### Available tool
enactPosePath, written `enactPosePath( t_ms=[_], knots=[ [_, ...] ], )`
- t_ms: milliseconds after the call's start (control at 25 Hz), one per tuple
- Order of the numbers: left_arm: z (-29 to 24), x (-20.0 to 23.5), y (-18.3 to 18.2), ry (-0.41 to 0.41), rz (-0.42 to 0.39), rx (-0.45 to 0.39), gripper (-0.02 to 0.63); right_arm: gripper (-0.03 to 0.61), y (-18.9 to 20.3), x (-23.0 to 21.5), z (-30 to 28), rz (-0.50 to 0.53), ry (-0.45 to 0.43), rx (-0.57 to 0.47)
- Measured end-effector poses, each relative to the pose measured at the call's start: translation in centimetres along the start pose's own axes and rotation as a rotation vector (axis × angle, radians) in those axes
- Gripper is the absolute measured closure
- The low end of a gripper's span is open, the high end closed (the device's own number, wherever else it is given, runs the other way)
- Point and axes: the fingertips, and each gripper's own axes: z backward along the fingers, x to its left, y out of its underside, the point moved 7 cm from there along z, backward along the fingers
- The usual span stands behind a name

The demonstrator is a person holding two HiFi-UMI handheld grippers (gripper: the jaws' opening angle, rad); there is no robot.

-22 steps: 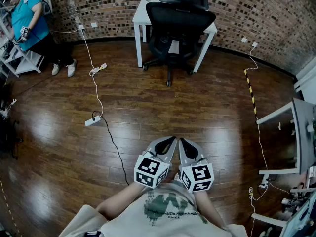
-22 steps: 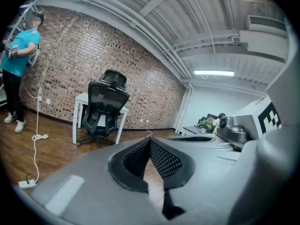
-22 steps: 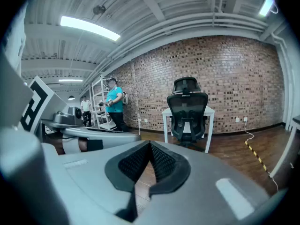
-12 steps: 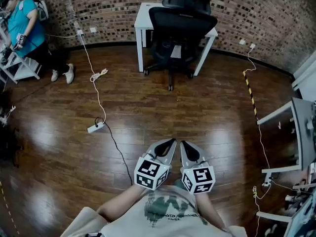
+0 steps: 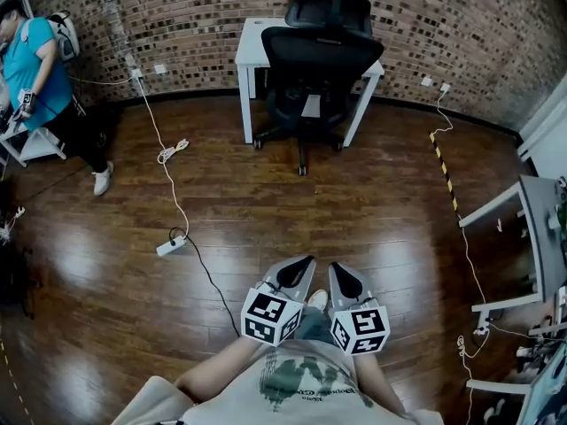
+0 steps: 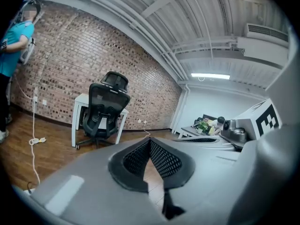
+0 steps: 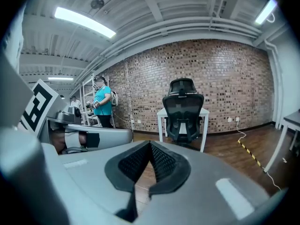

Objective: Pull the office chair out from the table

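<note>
- The office chair (image 5: 319,56) stands at the far side of the room. It is pushed in at a white table (image 5: 251,35), with its back turned this way and its seat under the tabletop.
- The chair is black, with a mesh back, a separate headrest on top and a star base on castors. The base pokes out onto the floor in front of the table legs.
- The table stands against a brick wall (image 5: 177,7).
- The floor (image 5: 266,211) is dark, glossy wood planks.
- A white cable (image 5: 164,153) runs from the wall to a power strip (image 5: 170,245) lying on the floor left of centre. A yellow-and-black strip (image 5: 443,166) lies on the right side.
- At the far left a person in a teal shirt (image 5: 35,69) stands by a white shelf. A desk edge (image 5: 532,211) shows at the right.
- The left gripper (image 5: 306,260) and right gripper (image 5: 335,267) are held side by side, low in front of the wearer's chest. Both point forward at the chair and tilt slightly down.
- They are well apart from the chair, with open floor between.
- Both grippers have their jaw tips pressed together with nothing between them.
</note>
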Motion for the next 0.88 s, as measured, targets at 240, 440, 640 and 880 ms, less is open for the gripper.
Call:
enactPosePath(
  t_ms=[240, 440, 640, 880],
  knots=[
    [-3.4, 2.0, -1.1, -0.031, -0.019, 0.01, 0.6, 0.578, -0.8, -3.0, -3.8, -0.014, -0.031, -0.018],
    [-8.2, 4.2, -4.0, -0.07, -0.039, -0.001, 0.6, 0.578, -3.3, -6.6, -8.2, -0.006, -0.07, -0.048],
    [-13.3, 5.7, -7.8, -0.095, -0.06, -0.02, 0.6, 0.578, -6.6, -10.5, -12.0, 0.003, -0.104, -0.079],
    [-18.8, 6.7, -11.7, -0.111, -0.087, -0.058, 0.6, 0.578, -9.8, -15.3, -15.1, 0.037, -0.159, -0.112]
  ],
)
